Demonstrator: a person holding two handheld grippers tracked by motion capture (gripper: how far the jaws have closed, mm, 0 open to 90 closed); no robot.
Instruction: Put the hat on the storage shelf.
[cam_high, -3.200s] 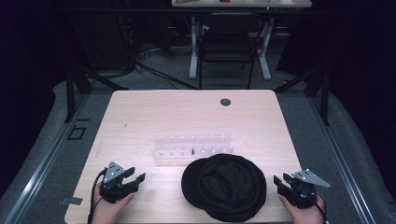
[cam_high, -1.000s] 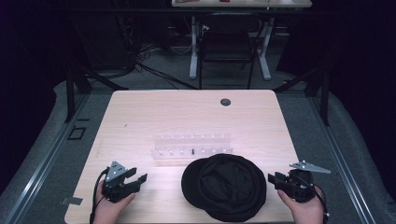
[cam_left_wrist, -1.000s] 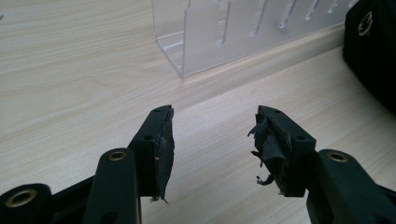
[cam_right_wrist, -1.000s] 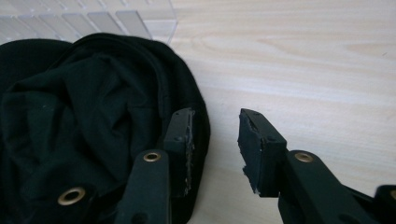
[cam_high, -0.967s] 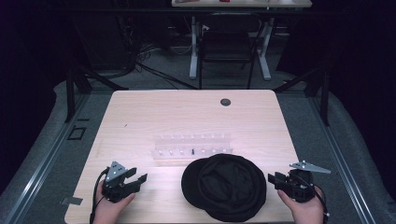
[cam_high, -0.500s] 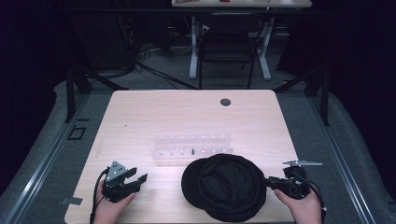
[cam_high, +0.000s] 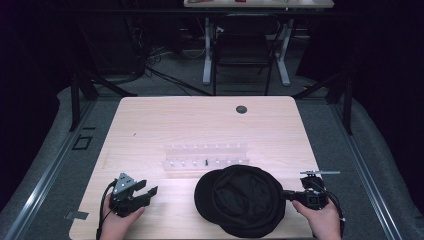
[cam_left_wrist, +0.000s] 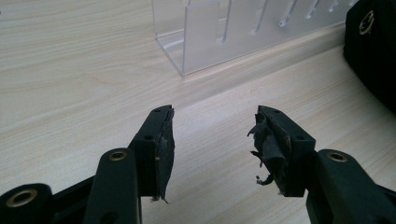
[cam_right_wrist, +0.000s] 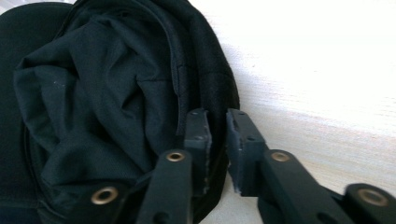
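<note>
Pale wood-grain table (cam_high: 150, 125), grey carpet, dark room. No legible writing. Left gripper (cam_left_wrist: 212, 135) jaws apart; right gripper (cam_right_wrist: 217, 126) jaws just closing on black fabric cap (cam_high: 242, 200) rim.

Matt black cloth cap (cam_high: 242, 200), clear glossy plastic rack (cam_high: 205, 156), pale wood table (cam_high: 200, 120).

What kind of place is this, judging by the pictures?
Probably a lab or studio set up for recording handling tasks. A lone wooden table stands on grey flooring amid dark surroundings, with cables trailing on the floor behind it and a black chair at a second desk beyond.
</note>
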